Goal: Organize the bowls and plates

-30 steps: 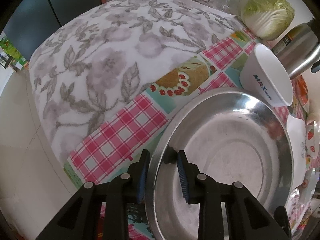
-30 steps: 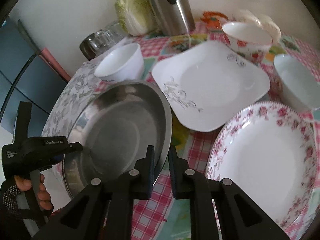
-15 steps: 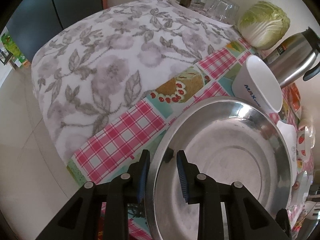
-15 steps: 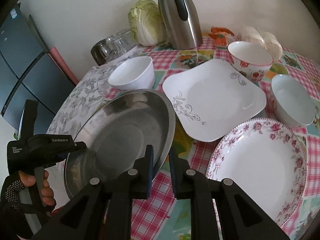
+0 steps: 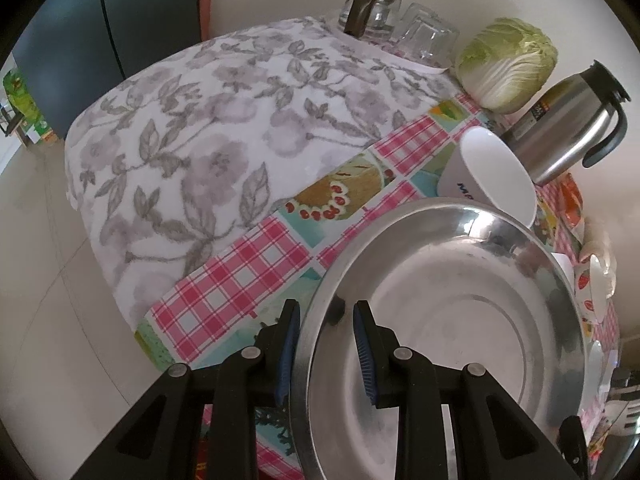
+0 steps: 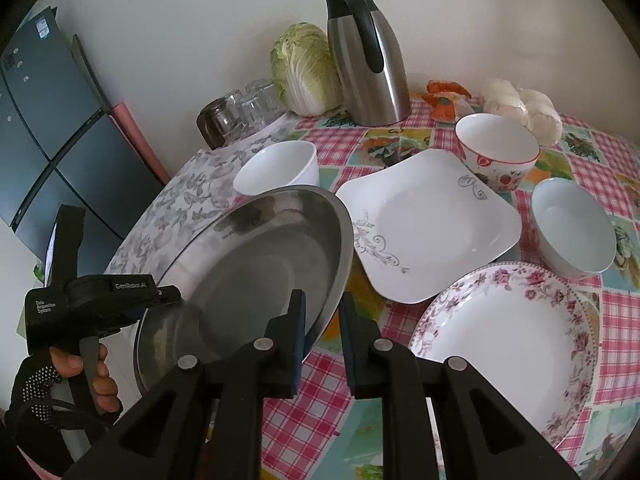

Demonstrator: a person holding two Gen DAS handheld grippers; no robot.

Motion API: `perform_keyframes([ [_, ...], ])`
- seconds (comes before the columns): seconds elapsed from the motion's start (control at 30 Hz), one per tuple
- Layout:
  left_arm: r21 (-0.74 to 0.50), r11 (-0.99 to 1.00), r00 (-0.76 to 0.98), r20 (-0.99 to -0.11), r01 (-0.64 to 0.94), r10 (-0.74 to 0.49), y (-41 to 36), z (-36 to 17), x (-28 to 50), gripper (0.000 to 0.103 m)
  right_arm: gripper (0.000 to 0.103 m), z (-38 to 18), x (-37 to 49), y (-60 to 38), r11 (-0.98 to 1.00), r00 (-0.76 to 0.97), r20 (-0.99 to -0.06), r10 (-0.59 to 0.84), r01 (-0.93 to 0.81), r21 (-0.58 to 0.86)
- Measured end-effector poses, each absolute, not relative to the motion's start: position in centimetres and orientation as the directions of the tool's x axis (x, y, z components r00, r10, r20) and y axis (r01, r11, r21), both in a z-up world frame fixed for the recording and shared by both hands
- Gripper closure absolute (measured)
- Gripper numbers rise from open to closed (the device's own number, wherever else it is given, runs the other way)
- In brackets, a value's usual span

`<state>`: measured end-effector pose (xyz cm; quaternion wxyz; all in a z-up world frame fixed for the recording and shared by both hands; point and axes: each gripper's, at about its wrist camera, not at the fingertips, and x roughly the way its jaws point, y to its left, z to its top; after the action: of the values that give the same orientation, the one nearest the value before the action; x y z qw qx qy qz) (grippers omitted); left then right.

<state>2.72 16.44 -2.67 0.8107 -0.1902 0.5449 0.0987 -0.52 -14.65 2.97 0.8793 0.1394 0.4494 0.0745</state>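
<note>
Fingers (image 5: 286, 344) of the left gripper (image 5: 326, 344) pinch the rim of the steel basin (image 5: 460, 320), and the right gripper (image 6: 322, 336) clamps the opposite rim. This basin is tilted over the desk's (image 6: 592, 152) left edge. Beside it lie a square plate (image 6: 428, 224) and a floral plate (image 6: 504, 336) on checked cloth. Grey flowered cloth (image 5: 208, 132) covers the left end. A dark fridge (image 6: 52, 152) stands beyond.

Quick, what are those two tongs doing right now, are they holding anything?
Left tongs: closed on the rim of the steel basin.
Right tongs: closed on the opposite rim of the same basin, which is tilted above the table.
</note>
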Motion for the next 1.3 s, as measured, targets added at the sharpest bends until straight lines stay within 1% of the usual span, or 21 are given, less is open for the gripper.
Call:
perform_keyframes([
  [0.27,-0.206,0.916,0.419,-0.907,-0.343,-0.046,15.4,-1.7,2.8,0.072,0.086,3.6,-1.0,-15.5,0.950,0.599,-0.759,0.255,-0.006,0.313],
  [0.6,-0.200,0.944,0.462,-0.885,-0.264,-0.058,12.4,0.6,3.8,0.072,0.086,4.2,-1.0,-18.1,0.942,0.625,-0.743,0.241,0.035,0.335],
  [1.03,-0.176,0.974,0.497,-0.864,-0.142,-0.083,6.1,3.5,6.6,0.072,0.086,5.1,0.0,-23.6,0.917,0.674,-0.711,0.198,0.128,0.377],
  [1.3,-0.170,0.982,0.495,-0.862,-0.085,-0.107,2.0,3.8,8.7,0.072,0.086,5.0,0.5,-27.1,0.893,0.694,-0.700,0.168,0.193,0.406],
])
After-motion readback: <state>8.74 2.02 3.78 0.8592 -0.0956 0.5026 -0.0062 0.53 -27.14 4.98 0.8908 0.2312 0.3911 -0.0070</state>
